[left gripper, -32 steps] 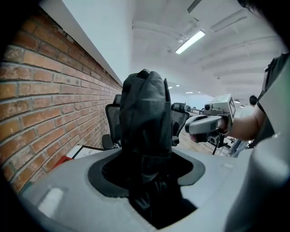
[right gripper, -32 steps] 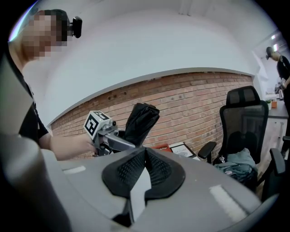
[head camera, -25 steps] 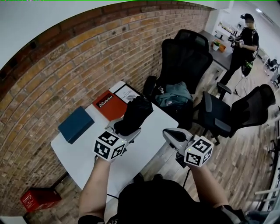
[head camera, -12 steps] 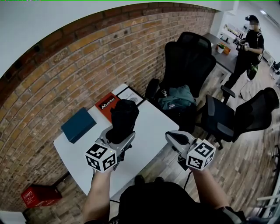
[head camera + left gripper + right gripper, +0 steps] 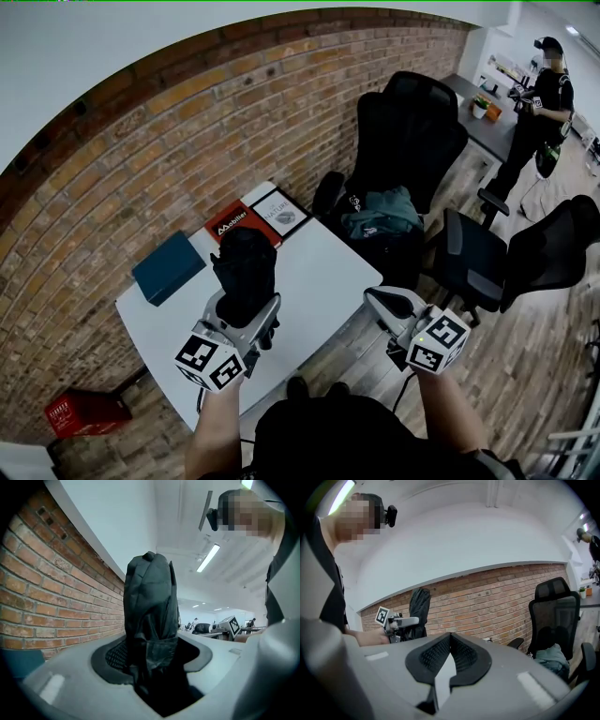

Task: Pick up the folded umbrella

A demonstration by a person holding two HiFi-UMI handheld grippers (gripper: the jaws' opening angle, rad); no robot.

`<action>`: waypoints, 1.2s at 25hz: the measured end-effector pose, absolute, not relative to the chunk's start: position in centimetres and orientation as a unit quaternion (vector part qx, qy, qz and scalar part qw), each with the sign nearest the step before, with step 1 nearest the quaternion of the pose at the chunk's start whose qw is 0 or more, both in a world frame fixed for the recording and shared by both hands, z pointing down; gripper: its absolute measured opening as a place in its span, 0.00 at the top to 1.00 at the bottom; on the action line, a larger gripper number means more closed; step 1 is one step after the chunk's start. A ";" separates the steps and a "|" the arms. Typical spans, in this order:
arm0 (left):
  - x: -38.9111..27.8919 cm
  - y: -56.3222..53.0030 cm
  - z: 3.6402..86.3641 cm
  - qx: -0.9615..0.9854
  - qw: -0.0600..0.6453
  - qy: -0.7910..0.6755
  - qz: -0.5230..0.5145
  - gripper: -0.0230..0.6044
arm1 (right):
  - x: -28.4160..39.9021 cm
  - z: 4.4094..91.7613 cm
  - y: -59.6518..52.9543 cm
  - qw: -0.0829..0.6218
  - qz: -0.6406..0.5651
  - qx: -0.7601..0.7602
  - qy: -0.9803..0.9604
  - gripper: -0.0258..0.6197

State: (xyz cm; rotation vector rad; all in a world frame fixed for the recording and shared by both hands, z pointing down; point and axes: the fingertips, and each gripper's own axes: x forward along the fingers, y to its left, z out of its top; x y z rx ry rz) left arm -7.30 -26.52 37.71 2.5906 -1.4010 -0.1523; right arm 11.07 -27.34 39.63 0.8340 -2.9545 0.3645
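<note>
One umbrella [image 5: 246,274], two grippers [image 5: 241,317] [image 5: 387,300], three books [image 5: 169,267] [image 5: 234,223] [image 5: 279,212], one table [image 5: 319,272].

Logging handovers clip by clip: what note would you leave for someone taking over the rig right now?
Left gripper: shut on the folded umbrella, which stands upright, clear of the white table.
Right gripper: jaws together, empty, beside the table and over the floor.
Done: the umbrella is picked up.
Left: probably nothing beyond holding the grip steady.
</note>
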 end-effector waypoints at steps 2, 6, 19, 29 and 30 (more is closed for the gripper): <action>-7.3 -26.6 37.4 0.874 0.097 -0.472 -0.059 0.54 | 11.5 40.0 -27.6 0.022 0.123 0.275 -0.953 0.96; -7.7 -27.3 37.3 0.868 0.100 -0.482 -0.061 0.53 | 11.8 40.6 -27.9 0.016 0.136 0.280 -0.950 0.96; -6.8 -28.3 35.2 0.873 0.072 -0.480 -0.054 0.53 | 12.4 38.9 -27.9 0.011 0.099 0.277 -0.956 0.96; -6.1 -28.7 36.5 0.876 0.080 -0.474 -0.046 0.53 | 11.8 39.0 -28.0 0.019 0.092 0.268 -0.959 0.96; -6.2 -28.6 36.6 0.876 0.081 -0.474 -0.046 0.53 | 11.7 39.1 -28.0 0.019 0.093 0.268 -0.959 0.96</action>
